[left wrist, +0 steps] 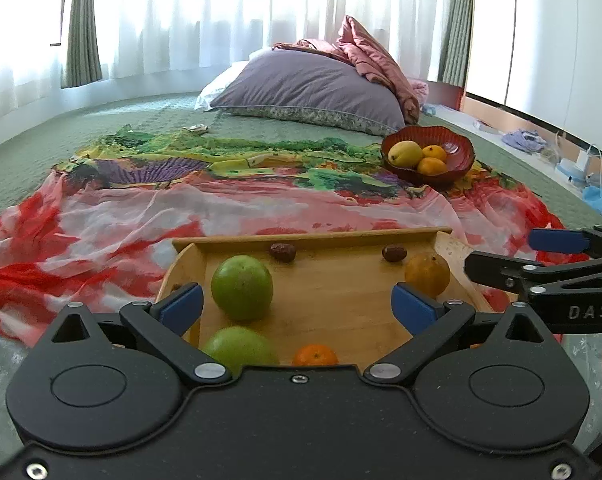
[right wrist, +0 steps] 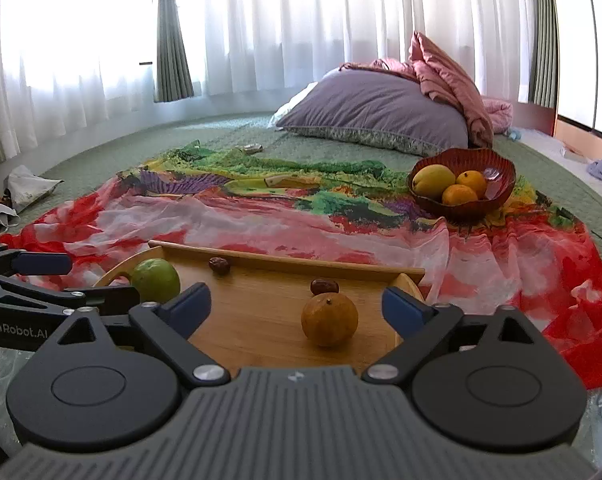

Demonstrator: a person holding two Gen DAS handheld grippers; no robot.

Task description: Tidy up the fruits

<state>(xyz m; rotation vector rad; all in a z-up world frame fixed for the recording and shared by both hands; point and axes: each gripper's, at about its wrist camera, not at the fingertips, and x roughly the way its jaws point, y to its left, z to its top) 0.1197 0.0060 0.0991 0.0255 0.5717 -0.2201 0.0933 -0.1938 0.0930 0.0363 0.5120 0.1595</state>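
Fruits lie loose on a smooth bamboo tray [left wrist: 445,246]: round green apples [left wrist: 241,287], a dull orange [right wrist: 329,319], wrinkled dates [right wrist: 219,265]. Others fill a ribbed red glass bowl [right wrist: 497,200]. Left gripper [left wrist: 297,306], lettered "GenRobot.AI", and right gripper [right wrist: 297,306], lettered "DAS", gape wide, grasping nothing.

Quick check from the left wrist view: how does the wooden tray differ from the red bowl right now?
The wooden tray is flat, pale bamboo with low straight rims; the red bowl is deep, dark red and scalloped. The tray lies near both grippers, the bowl farther up the scarf by the pillow. The tray holds green fruits, oranges and dark dates; the bowl holds a yellow fruit and two oranges. Both rest on the colourful scarf and hold fruit.
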